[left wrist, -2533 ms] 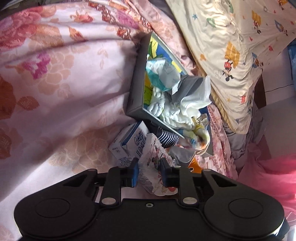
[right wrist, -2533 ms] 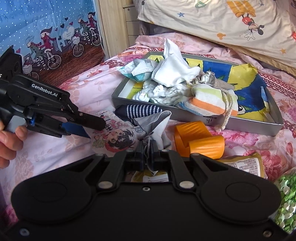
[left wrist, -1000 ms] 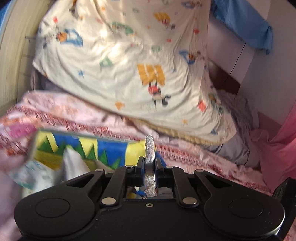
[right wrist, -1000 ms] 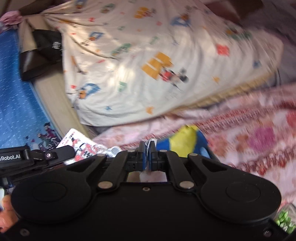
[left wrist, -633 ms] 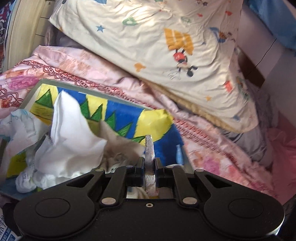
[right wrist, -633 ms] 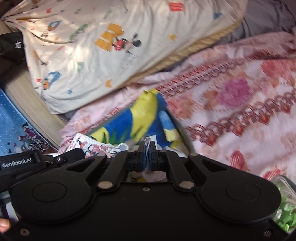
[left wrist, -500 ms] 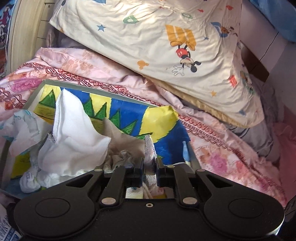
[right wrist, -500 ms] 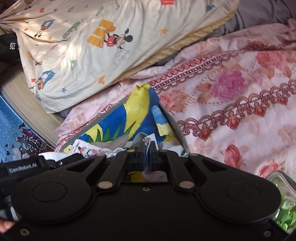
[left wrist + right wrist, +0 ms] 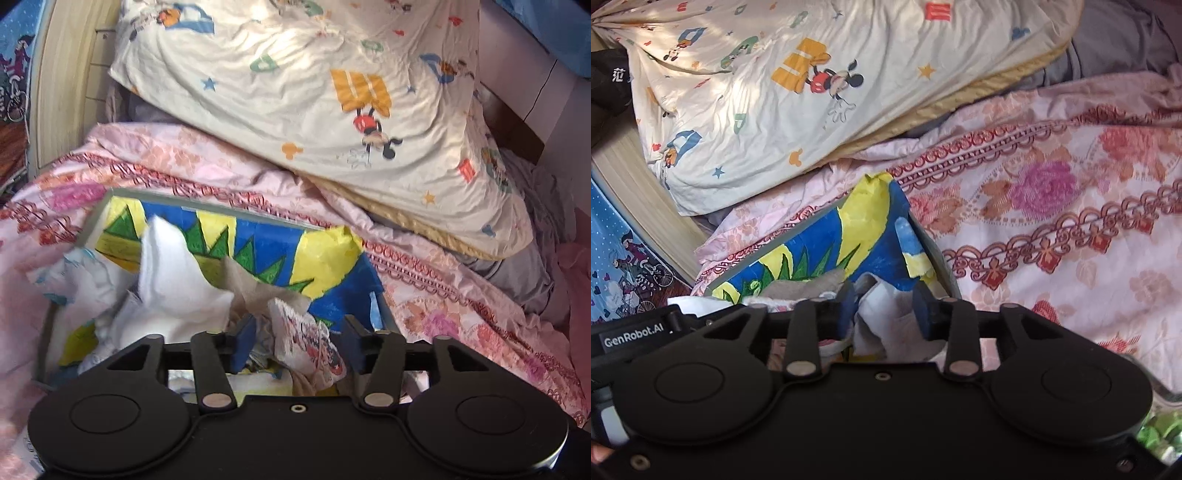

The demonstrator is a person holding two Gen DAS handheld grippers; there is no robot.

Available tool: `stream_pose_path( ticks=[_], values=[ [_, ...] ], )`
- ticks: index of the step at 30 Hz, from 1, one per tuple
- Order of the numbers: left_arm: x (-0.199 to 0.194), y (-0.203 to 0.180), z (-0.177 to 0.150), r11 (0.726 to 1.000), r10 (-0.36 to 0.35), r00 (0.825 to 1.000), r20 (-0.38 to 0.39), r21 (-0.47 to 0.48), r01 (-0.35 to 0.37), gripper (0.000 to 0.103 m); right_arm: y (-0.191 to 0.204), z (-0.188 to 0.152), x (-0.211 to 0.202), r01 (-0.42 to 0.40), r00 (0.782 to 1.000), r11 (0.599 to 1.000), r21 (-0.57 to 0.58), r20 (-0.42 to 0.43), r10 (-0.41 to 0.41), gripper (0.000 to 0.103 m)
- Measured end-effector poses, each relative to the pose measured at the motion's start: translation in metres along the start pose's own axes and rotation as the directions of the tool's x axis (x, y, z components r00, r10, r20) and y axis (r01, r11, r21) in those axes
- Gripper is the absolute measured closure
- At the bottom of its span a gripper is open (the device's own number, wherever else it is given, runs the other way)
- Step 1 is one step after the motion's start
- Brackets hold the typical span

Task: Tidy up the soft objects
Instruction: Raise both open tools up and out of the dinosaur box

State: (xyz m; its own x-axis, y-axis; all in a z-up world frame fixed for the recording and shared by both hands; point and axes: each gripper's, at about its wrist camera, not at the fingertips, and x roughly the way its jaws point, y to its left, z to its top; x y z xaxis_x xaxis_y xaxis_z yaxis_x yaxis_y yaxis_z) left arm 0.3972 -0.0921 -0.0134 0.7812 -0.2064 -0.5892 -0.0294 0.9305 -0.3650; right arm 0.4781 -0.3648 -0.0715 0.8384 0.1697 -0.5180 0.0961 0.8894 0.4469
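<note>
A grey tray (image 9: 236,212) lined with blue, yellow and green paper lies on the bed and holds a heap of soft things, among them a white cloth (image 9: 173,288) and a beige cloth (image 9: 255,284). My left gripper (image 9: 299,332) hangs over the tray's near right part. Its jaws are opening, and a crumpled cartoon-printed piece (image 9: 306,343) lies loose between them. My right gripper (image 9: 885,310) is over the same tray (image 9: 820,240), jaws opening, with a white-grey cloth (image 9: 882,325) loose between the pads. The left gripper's body (image 9: 635,338) shows at lower left.
A cream cartoon-print pillow (image 9: 332,92) leans behind the tray, also seen as the pillow (image 9: 775,74). Pink floral bedding (image 9: 1052,221) spreads to the right. A wooden headboard (image 9: 62,92) stands at the left. Something shiny and green (image 9: 1156,432) lies at lower right.
Both grippers were shut on their pieces and sank toward the tray. Both pairs of jaws have since spread, and the printed piece and the white-grey cloth now sit loose between them.
</note>
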Motion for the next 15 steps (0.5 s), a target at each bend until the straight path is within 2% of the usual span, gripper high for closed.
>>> stream_pose_path(
  ticks=[6, 8, 11, 14, 15],
  values=[
    [-0.041, -0.002, 0.013, 1.0, 0.007, 0.994, 0.105, 0.014, -0.008, 0.031, 0.014, 0.013, -0.028, 0.003, 0.999, 1.0, -0.026, 0.052, -0.001, 0.053],
    [-0.057, -0.004, 0.017, 0.999, 0.007, 0.99, 0.14, 0.03, -0.012, 0.021, 0.02, 0.019, -0.042, -0.005, 0.997, 0.999, -0.034, 0.075, 0.008, 0.045],
    [-0.084, -0.006, 0.02, 0.999, 0.003, 0.977, 0.212, 0.048, -0.014, 0.014, 0.033, 0.026, -0.065, -0.011, 0.992, 0.998, -0.067, 0.122, 0.019, 0.031],
    [-0.112, -0.008, 0.021, 0.998, 0.0, 0.96, 0.281, 0.058, -0.017, 0.006, 0.047, 0.033, -0.09, -0.028, 0.985, 0.994, -0.102, 0.168, 0.045, 0.025],
    [-0.121, -0.008, 0.021, 0.998, -0.003, 0.952, 0.305, 0.06, -0.016, 0.004, 0.052, 0.034, -0.098, -0.033, 0.982, 0.993, -0.115, 0.183, 0.054, 0.018]
  ],
)
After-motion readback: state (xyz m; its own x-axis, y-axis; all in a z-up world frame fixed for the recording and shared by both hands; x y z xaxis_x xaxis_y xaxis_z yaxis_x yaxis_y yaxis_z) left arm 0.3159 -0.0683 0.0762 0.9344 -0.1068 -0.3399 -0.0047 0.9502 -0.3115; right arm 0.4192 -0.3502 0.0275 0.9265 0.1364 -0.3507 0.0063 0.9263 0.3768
